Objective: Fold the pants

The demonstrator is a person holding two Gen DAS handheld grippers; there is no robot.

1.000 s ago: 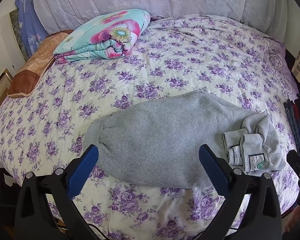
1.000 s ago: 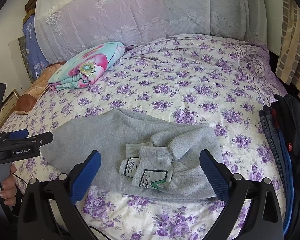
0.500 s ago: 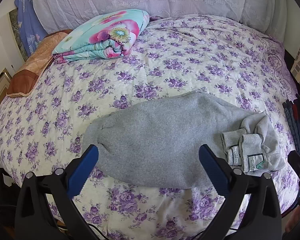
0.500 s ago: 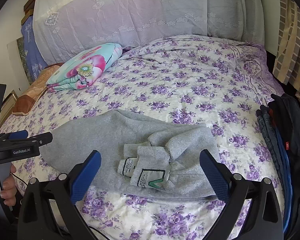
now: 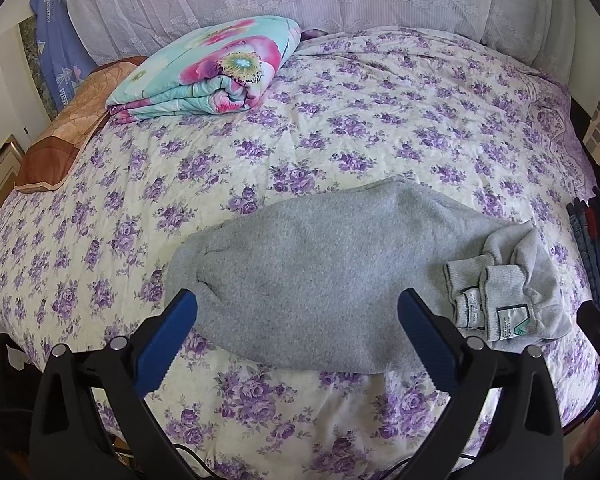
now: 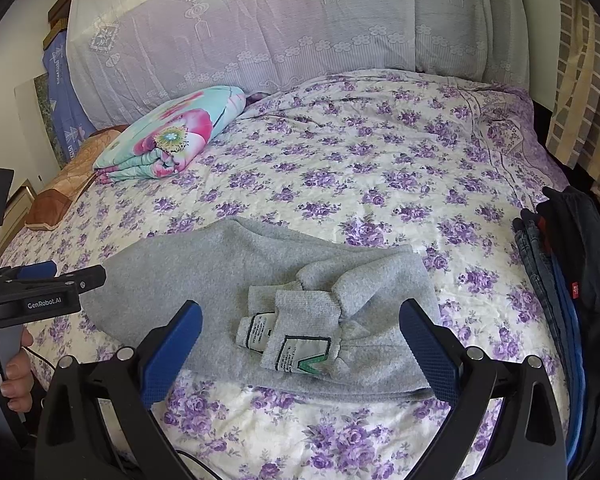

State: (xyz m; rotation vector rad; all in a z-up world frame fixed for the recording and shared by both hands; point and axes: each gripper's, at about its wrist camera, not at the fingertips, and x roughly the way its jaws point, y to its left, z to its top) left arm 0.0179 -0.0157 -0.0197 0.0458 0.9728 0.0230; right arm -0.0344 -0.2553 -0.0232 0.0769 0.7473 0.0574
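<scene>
Grey fleece pants (image 5: 320, 276) lie folded lengthwise across the near part of the bed, also seen in the right wrist view (image 6: 228, 276). Their ribbed cuffs with white labels (image 5: 496, 300) are turned back on top at the right end (image 6: 296, 328). My left gripper (image 5: 296, 312) is open and empty, held above the pants' middle and near edge. My right gripper (image 6: 300, 320) is open and empty, held above the cuff end. The left gripper shows from the side in the right wrist view (image 6: 48, 284).
The bed has a purple-flowered quilt (image 5: 340, 120). A folded floral blanket (image 5: 216, 68) and an orange-brown pillow (image 5: 68, 140) lie at the far left. A stack of dark folded jeans and clothes (image 6: 564, 280) sits at the bed's right edge. Lace-covered pillows (image 6: 260, 32) line the head.
Both grippers have pulled back and up a little from the pants. The pants have not moved. Both stay open.
</scene>
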